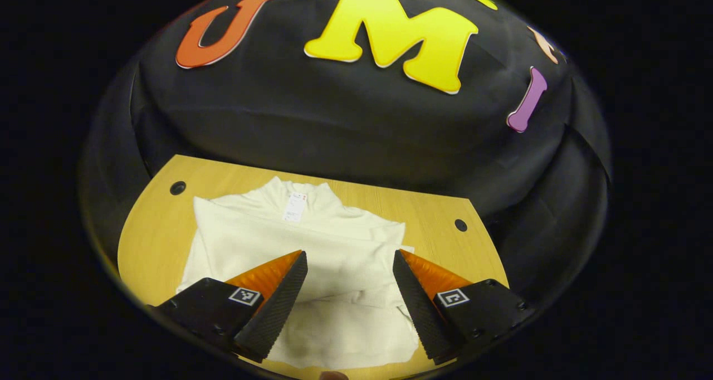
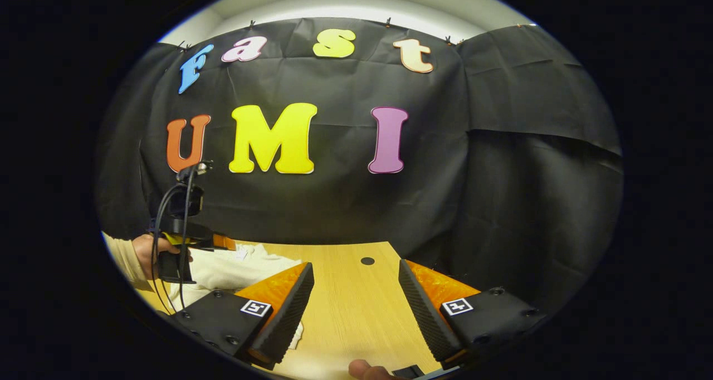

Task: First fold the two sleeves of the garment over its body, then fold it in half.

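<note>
Light falls evenly from above, soft and fairly bright on the wooden surface and the white garment, with only faint shadows. Both views stay sharp at centre; straight edges bow strongly and dim toward the rim.

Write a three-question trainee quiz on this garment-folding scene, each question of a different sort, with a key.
1. True or false: the left gripper is clamped on the white garment.
2. Multiple choice: in the right gripper view, the right gripper points at
A. the garment's collar
B. bare wooden table to the right of the garment
C. a person's sleeve
3. Fill in: in the left gripper view, the garment's collar, with its white tag, lies toward the ____ edge of the table.

Key:
1. False: its fingers stand apart above the cloth, holding nothing.
2. B
3. Far: the edge next to the black cloth wall.
</note>
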Tool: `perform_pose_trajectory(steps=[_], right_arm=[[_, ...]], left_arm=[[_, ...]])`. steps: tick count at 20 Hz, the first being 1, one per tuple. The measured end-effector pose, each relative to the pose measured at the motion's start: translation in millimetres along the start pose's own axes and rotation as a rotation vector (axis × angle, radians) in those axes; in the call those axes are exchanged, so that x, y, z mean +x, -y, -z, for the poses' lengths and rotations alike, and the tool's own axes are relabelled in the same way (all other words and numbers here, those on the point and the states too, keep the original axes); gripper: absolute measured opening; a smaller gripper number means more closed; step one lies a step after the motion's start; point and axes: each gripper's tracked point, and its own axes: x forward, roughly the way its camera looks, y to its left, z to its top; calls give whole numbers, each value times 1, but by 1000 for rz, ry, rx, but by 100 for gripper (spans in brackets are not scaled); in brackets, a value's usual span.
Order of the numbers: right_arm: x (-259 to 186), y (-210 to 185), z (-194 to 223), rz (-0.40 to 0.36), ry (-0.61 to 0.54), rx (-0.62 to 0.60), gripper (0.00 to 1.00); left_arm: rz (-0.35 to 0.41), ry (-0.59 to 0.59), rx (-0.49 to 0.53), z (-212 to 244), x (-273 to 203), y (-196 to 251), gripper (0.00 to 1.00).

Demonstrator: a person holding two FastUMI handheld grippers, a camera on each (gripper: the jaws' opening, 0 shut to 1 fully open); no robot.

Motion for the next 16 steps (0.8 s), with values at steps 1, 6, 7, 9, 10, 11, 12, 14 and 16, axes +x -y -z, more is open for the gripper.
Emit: perform_pose_trajectory(steps=[1,6,7,9,10,11,12,14,16], right_arm=[[2,-7,4,-11,-6,-11,95],[18,-39,20,-54,-18,-63,95],[24,-47,24,-61,-17,-76,95],[33,-65,39,-81,-41,-103,95],[38,-76,47,-96,-57,-115,95],[42,-87,55,-114,-73,-127,95],[47,-97,63,-130,-82,-145,95],[58,-116,83,-152,-120,-173,95],[69,-134,110,-175,-190,-176,95]], left_arm=[[-15,32,6,-2,-8,-15,99],[-52,232,26,-24,-60,-66,99],[-61,266,33,-27,-68,-76,99],[-120,304,61,-22,-86,-106,99],[-139,309,76,-16,-94,-121,99],[-149,307,85,-11,-101,-132,99],[-174,313,89,-7,-109,-145,99],[-202,310,75,4,-119,-168,99],[-229,277,63,22,-126,-191,98]])
